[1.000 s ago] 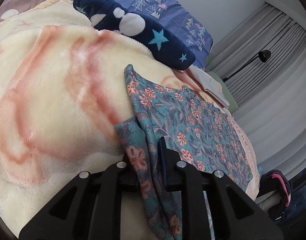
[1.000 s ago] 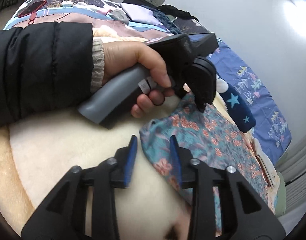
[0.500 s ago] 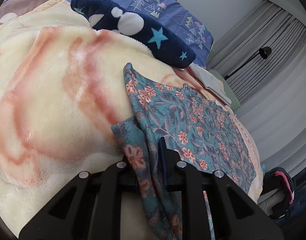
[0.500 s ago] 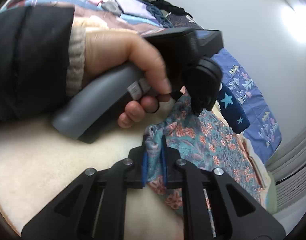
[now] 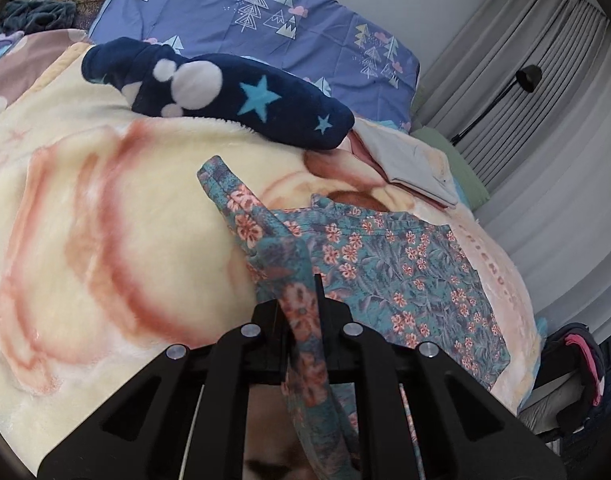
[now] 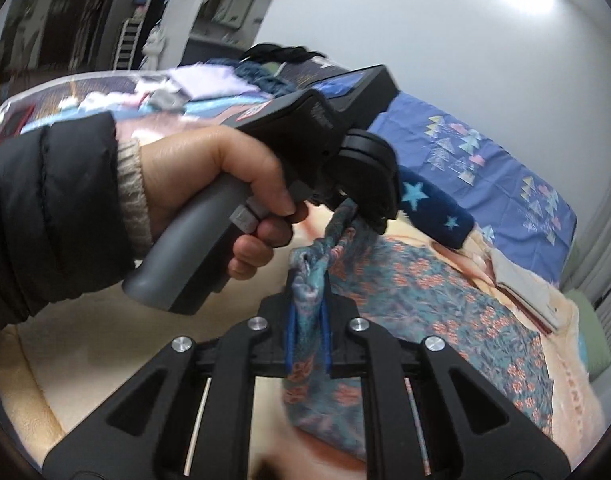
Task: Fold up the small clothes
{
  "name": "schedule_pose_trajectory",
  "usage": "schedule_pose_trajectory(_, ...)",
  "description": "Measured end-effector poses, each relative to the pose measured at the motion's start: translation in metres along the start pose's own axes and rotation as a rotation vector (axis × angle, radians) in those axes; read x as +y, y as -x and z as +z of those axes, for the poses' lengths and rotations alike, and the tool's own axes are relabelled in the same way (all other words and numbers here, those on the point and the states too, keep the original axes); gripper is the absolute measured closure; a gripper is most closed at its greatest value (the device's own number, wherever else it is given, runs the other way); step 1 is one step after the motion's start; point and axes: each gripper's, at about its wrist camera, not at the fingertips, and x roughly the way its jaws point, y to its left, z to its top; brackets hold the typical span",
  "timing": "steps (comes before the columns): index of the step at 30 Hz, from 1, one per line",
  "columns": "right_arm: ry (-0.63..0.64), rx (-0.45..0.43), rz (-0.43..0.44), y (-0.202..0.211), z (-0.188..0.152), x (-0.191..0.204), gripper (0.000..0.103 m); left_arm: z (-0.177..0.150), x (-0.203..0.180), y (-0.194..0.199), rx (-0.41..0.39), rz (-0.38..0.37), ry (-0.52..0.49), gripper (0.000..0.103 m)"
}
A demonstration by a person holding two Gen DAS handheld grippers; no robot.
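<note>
Currently the floral garment (image 5: pixel 385 280) is spread on the cream blanket (image 5: pixel 105 220), near the navy starred fleece (image 5: pixel 241 96). Its near edge is clamped by the left gripper (image 5: pixel 301 320), whose jaws are closing, and the right gripper (image 6: pixel 307 320). Thin bunched cloth could be lost from either pinch, and the fold skewed.

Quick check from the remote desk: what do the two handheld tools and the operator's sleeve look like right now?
Both tools are matte black, with triangular cut-outs in the finger arms and silver screw heads. The right tool has blue pads. The left tool has a grey pistol handle under a black body. The sleeve is a black puffer jacket over a beige knit cuff.
</note>
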Motion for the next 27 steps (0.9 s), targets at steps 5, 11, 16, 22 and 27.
schedule_pose_trajectory(5,-0.142,-0.025,0.011,0.020,-0.006,-0.046,0.093,0.014,-0.033,-0.003,0.008,-0.011,-0.022,0.094)
schedule_pose_trajectory(11,-0.338,-0.032,0.027,0.040,-0.033,-0.106,0.093,0.028,-0.090,-0.025,0.023,0.028,-0.097,0.094)
schedule_pose_trajectory(16,-0.495,-0.025,0.037,0.051,-0.068,-0.155,0.094,0.027,-0.138,-0.056,0.053,0.076,-0.182,0.095)
schedule_pose_trajectory(22,-0.607,-0.038,0.008,0.066,-0.103,-0.199,0.094,0.024,-0.190,-0.088,0.069,0.087,-0.258,0.095)
schedule_pose_trajectory(27,-0.698,-0.048,-0.001,0.075,-0.131,-0.228,0.093,0.021,-0.225,-0.113,0.094,0.095,-0.293,0.095)
